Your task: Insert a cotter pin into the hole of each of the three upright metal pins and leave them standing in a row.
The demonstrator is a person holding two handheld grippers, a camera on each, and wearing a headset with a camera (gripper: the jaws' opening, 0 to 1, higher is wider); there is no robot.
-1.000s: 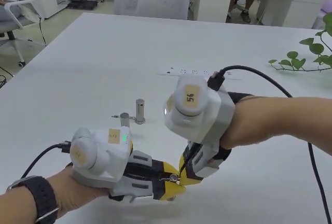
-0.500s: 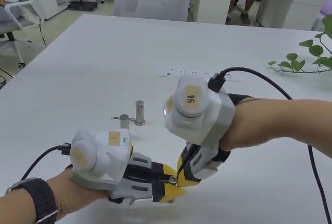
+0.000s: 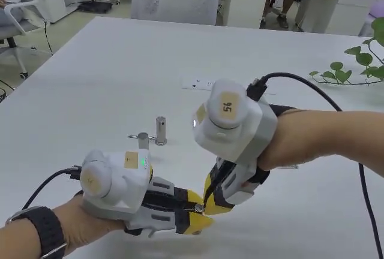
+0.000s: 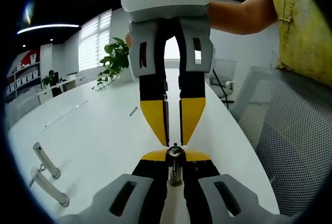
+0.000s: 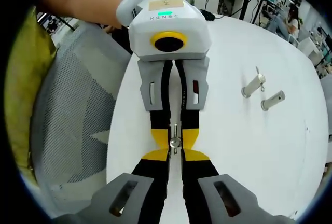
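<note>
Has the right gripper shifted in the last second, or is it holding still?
Yes. The right gripper has leaned right and away, covering more of the power strip; its tips stay by the left gripper.

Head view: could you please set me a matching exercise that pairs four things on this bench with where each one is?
Things:
1. nearest metal pin
2. two farther metal pins
3. power strip
4. plant

Places:
A. trailing in at the right side of the table
B. standing on the table beyond the left gripper
C. clamped in the left gripper's jaws
D. lying flat on the table, behind the standing pins

Pairs: 1-C; 2-B; 3-D; 4-A
</note>
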